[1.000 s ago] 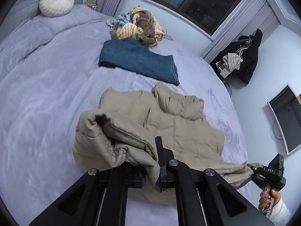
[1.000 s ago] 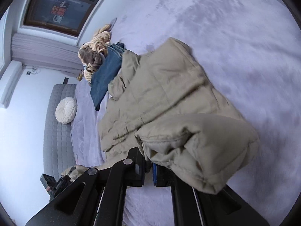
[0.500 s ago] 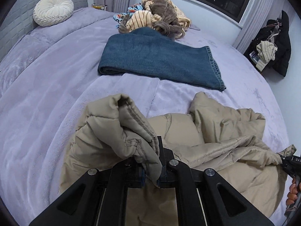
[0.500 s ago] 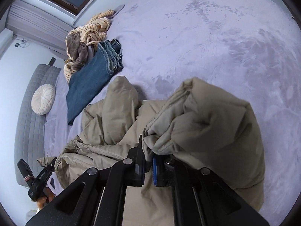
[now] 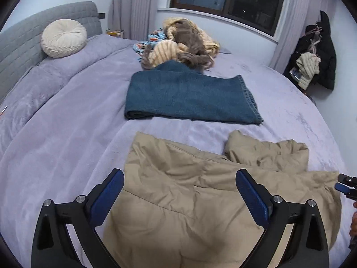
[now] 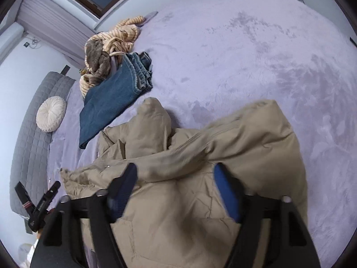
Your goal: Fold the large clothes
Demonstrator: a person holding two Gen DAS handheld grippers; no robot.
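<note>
A beige padded jacket lies folded over on the purple bed; it also shows in the right wrist view. My left gripper is open just above the jacket's near part, holding nothing. My right gripper is open over the jacket's other end, holding nothing; its tip shows at the right edge of the left wrist view. The left gripper shows at the lower left of the right wrist view.
Folded blue jeans lie beyond the jacket, with a heap of unfolded clothes behind them near the window. A round white cushion leans on the grey headboard. Dark coats hang at the right wall.
Both grippers carried the jacket's near edge forward over its body, then opened and let it go. The jacket now lies doubled over on the bed.
</note>
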